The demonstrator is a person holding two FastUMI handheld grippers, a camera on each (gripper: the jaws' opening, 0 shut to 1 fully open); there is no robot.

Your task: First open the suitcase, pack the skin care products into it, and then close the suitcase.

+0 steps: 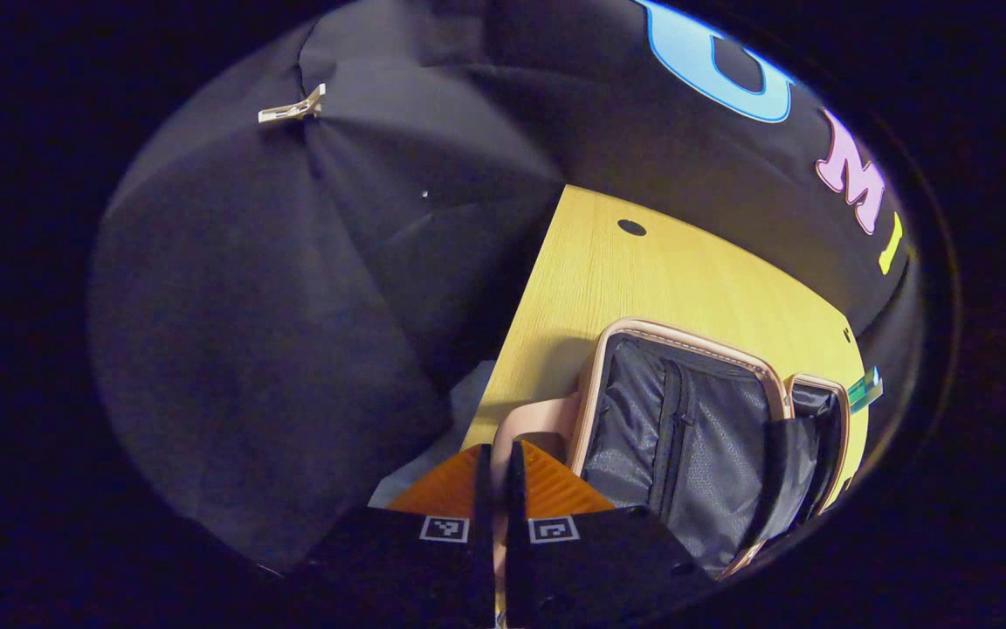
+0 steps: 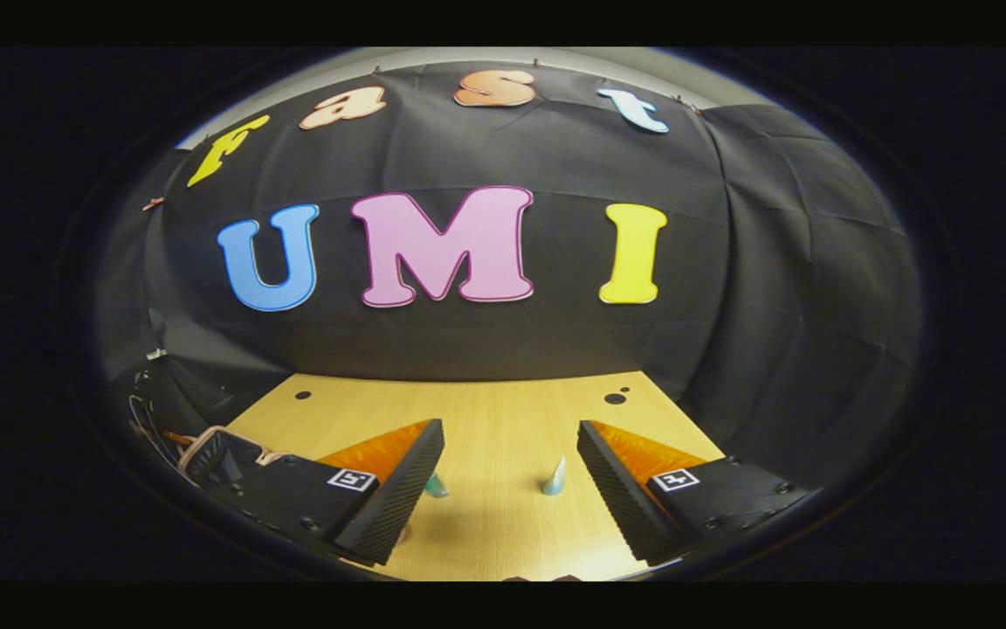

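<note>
The suitcase [image 1: 686, 437] lies open on the wooden table [image 1: 643, 279], with a pale pink rim and a dark grey zipped lining. My left gripper [image 1: 494, 476] sits at its near left corner. The fingers are pressed together, and a thin strip of the pink shell [image 1: 529, 428] runs down between them. A green skin care tube [image 1: 865, 389] lies just past the suitcase's far side. In the right gripper view, my right gripper [image 2: 507, 498] hangs wide open over the table. A teal-capped tube [image 2: 436, 485] lies beside its left finger, and a pale tube [image 2: 554, 478] stands between the fingers. The suitcase [image 2: 223, 454] is at the far left.
The table [image 2: 485, 411] has small dark holes [image 2: 615, 398] near its back edge. Black cloth walls close it in at the back and on both sides. A clip [image 1: 293, 109] pins the cloth on the left. Beyond the table's left edge is a drop to a pale floor [image 1: 459, 419].
</note>
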